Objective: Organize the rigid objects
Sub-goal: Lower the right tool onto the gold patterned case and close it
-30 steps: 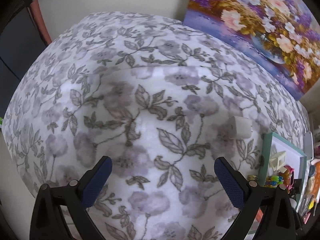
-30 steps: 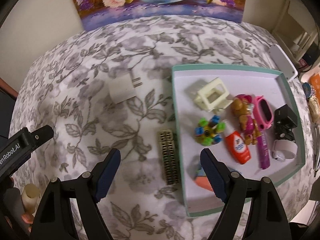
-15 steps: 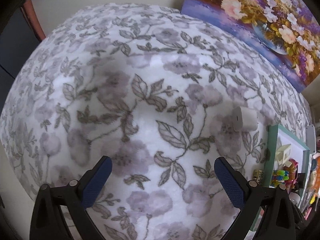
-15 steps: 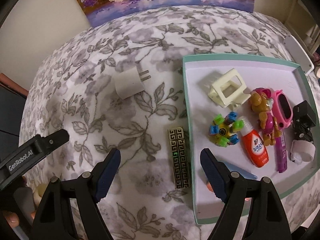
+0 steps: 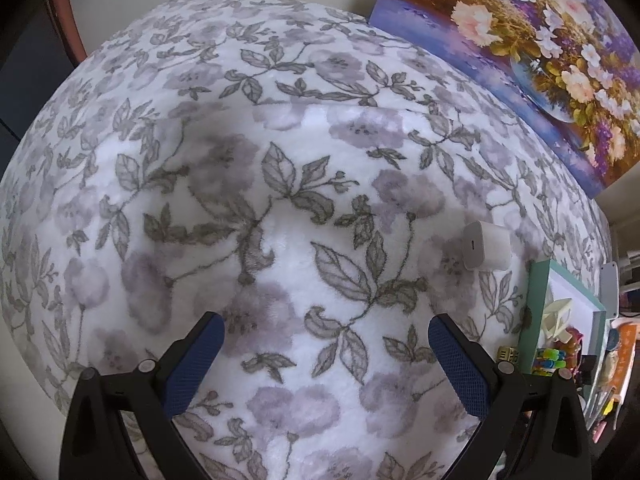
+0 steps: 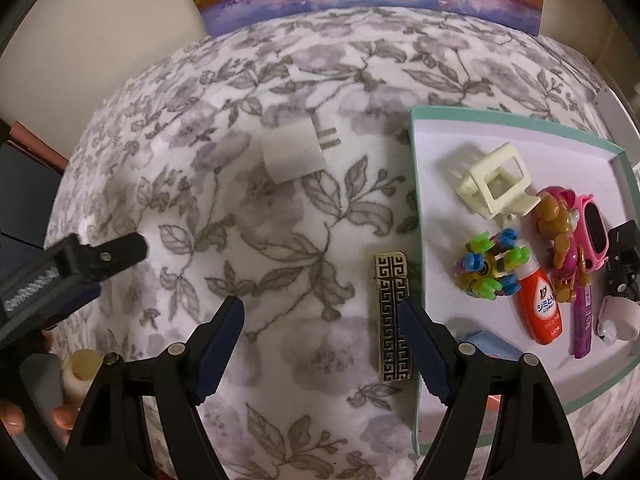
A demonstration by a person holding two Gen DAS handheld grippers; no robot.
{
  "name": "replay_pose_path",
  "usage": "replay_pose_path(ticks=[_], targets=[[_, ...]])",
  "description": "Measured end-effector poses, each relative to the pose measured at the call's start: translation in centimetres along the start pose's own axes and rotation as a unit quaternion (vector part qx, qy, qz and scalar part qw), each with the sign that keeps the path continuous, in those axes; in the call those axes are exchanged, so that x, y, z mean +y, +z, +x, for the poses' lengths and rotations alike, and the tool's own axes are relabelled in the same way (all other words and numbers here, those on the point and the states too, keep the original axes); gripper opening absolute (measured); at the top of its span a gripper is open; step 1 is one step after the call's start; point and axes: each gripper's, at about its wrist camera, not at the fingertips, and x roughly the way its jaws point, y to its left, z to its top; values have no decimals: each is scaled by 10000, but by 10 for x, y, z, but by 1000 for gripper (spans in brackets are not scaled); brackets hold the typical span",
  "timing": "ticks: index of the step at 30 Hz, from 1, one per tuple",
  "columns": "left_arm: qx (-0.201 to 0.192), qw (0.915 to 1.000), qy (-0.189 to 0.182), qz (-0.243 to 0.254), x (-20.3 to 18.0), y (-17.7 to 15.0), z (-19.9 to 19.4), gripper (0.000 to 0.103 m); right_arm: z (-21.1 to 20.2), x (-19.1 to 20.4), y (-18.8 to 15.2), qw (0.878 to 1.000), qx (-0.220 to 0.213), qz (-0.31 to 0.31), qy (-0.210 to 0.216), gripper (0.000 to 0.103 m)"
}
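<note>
A floral cloth (image 6: 248,216) covers the counter. At right, the teal-rimmed tray (image 6: 416,184) holds toys. A white charger (image 6: 292,154) lies far left of it; a patterned clip (image 6: 392,320) lies beside its near-left edge. Both the left gripper (image 5: 326,360) and right gripper (image 6: 320,340) have fingers spread wide, empty.

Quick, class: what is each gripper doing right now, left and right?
Left gripper: open, holding nothing, over the floral cloth.
Right gripper: open, holding nothing, beside the gold patterned bar.
</note>
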Motion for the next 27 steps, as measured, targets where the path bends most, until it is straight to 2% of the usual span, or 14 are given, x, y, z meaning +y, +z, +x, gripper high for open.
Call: replay_pose_path(ticks=[7, 17, 24, 27], targets=[[39, 9999, -98, -50, 2, 2, 2, 103, 16, 3, -1, 9991, 208, -33, -355, 80], [132, 9998, -120, -96, 5, 3, 7, 103, 24, 16, -6, 9963, 289, -204, -785, 80], [122, 9998, -148, -100, 6, 3, 7, 103, 34, 33, -12, 9917, 212, -304, -1230, 80], [125, 9997, -170, -147, 8, 3, 6, 103, 34, 33, -13, 9925, 155, -203, -1197, 81]])
